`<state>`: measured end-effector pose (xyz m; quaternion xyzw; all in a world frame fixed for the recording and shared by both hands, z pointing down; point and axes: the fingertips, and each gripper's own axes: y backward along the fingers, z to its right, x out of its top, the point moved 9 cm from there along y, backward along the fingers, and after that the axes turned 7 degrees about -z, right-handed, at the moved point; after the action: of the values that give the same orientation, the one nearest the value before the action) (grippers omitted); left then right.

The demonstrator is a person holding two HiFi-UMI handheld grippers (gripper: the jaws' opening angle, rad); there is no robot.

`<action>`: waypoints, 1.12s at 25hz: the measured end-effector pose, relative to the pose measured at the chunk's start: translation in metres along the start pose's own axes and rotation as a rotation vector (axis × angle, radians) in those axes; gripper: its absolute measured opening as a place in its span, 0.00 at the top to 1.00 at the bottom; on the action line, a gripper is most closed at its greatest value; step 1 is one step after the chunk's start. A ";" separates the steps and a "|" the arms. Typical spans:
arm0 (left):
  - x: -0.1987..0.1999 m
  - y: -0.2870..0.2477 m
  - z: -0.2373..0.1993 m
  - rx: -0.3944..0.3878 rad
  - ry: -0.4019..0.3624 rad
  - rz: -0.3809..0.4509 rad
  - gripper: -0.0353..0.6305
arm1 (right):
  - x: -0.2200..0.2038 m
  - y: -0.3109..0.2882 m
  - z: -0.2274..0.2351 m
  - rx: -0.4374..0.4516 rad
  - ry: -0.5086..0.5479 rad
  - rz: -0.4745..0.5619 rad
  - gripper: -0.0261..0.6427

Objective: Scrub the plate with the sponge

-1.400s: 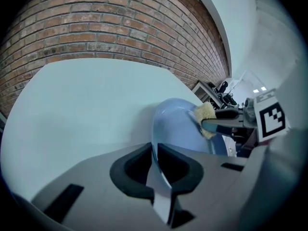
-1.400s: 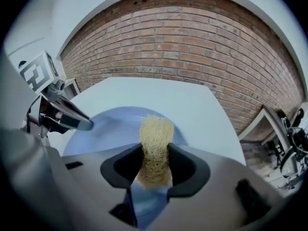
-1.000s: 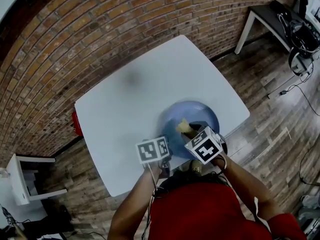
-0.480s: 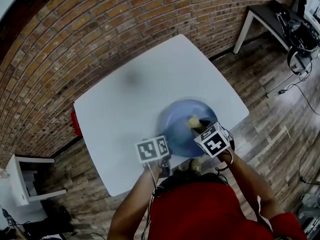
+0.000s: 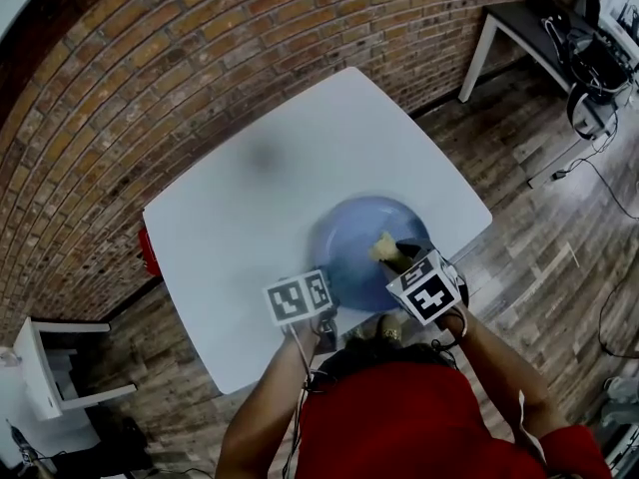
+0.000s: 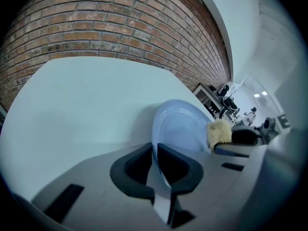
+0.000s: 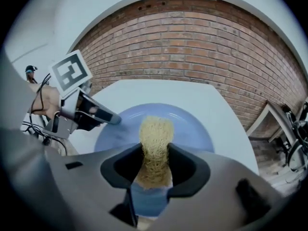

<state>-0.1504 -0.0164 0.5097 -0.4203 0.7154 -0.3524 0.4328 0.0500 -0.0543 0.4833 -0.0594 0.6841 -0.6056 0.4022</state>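
Observation:
A blue plate (image 5: 354,242) lies on the white table (image 5: 250,198) near its front edge. My left gripper (image 6: 154,165) is shut on the plate's (image 6: 178,129) near rim, which runs between its jaws. My right gripper (image 7: 154,170) is shut on a yellow sponge (image 7: 155,143), whose tip rests on the plate (image 7: 192,129). In the head view the sponge (image 5: 384,247) sits over the plate's right half, just ahead of the right gripper's marker cube (image 5: 427,289). The left gripper's marker cube (image 5: 298,297) is at the plate's front left. From the left gripper view the sponge (image 6: 219,133) shows at the plate's right edge.
A brick wall (image 5: 150,68) runs behind the table. A dark side table (image 5: 544,28) with cables and gear stands at the far right on the wooden floor. A white stool (image 5: 50,367) is at the lower left. A red object (image 5: 150,249) hangs at the table's left edge.
My right gripper and the sponge have moved from the plate's middle toward its right side. The left gripper has stayed on the rim.

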 end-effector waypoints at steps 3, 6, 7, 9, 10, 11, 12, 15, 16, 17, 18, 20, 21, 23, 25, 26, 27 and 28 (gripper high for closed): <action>-0.001 0.000 0.001 0.002 0.002 0.001 0.88 | 0.005 -0.003 -0.044 0.090 0.064 0.010 0.72; -0.001 0.000 0.002 0.003 0.006 0.004 0.88 | 0.005 -0.011 -0.071 0.137 0.118 -0.007 0.72; -0.001 0.000 0.002 0.003 0.008 0.004 0.88 | 0.004 -0.014 -0.075 0.143 0.129 -0.016 0.72; -0.002 0.000 0.001 0.003 0.012 0.003 0.88 | 0.001 -0.018 -0.078 0.140 0.141 -0.032 0.72; -0.002 0.000 0.001 0.003 0.013 0.003 0.88 | -0.001 -0.019 -0.076 0.135 0.142 -0.038 0.72; -0.002 0.000 0.001 0.002 0.013 0.003 0.88 | -0.002 -0.020 -0.074 0.131 0.138 -0.041 0.72; -0.002 0.000 0.000 0.002 0.012 0.004 0.88 | -0.003 -0.019 -0.070 0.128 0.131 -0.043 0.72; -0.002 0.000 0.000 0.004 0.010 0.005 0.88 | -0.008 -0.016 -0.053 0.103 0.104 -0.050 0.72; -0.002 0.000 0.001 0.005 0.009 0.005 0.88 | -0.011 -0.014 -0.045 0.090 0.094 -0.054 0.72; -0.002 0.000 0.001 0.004 0.009 0.005 0.88 | -0.013 -0.012 -0.037 0.074 0.086 -0.059 0.72; -0.002 0.000 0.001 0.005 0.008 0.005 0.88 | -0.016 -0.011 -0.029 0.056 0.077 -0.065 0.72; -0.002 0.000 0.002 0.005 0.007 0.005 0.88 | -0.022 -0.006 -0.013 0.018 0.058 -0.081 0.72; -0.002 0.000 0.002 0.006 0.006 0.004 0.88 | -0.025 -0.004 -0.005 0.000 0.045 -0.089 0.72; -0.002 0.000 0.002 0.006 0.003 0.003 0.88 | -0.029 -0.001 0.009 -0.027 0.018 -0.096 0.72; -0.002 0.000 0.002 0.008 0.001 0.003 0.88 | -0.032 0.001 0.018 -0.037 -0.006 -0.096 0.72; -0.003 0.000 0.002 0.008 0.001 0.003 0.88 | -0.033 0.001 0.020 -0.037 -0.013 -0.094 0.72; -0.003 0.000 0.002 0.009 0.001 0.003 0.88 | -0.033 0.001 0.021 -0.036 -0.016 -0.090 0.72; -0.003 0.000 0.002 0.010 0.002 0.003 0.88 | -0.032 0.001 0.021 -0.035 -0.016 -0.088 0.72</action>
<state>-0.1476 -0.0142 0.5101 -0.4166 0.7147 -0.3560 0.4347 0.0848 -0.0520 0.4994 -0.1011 0.6881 -0.6101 0.3795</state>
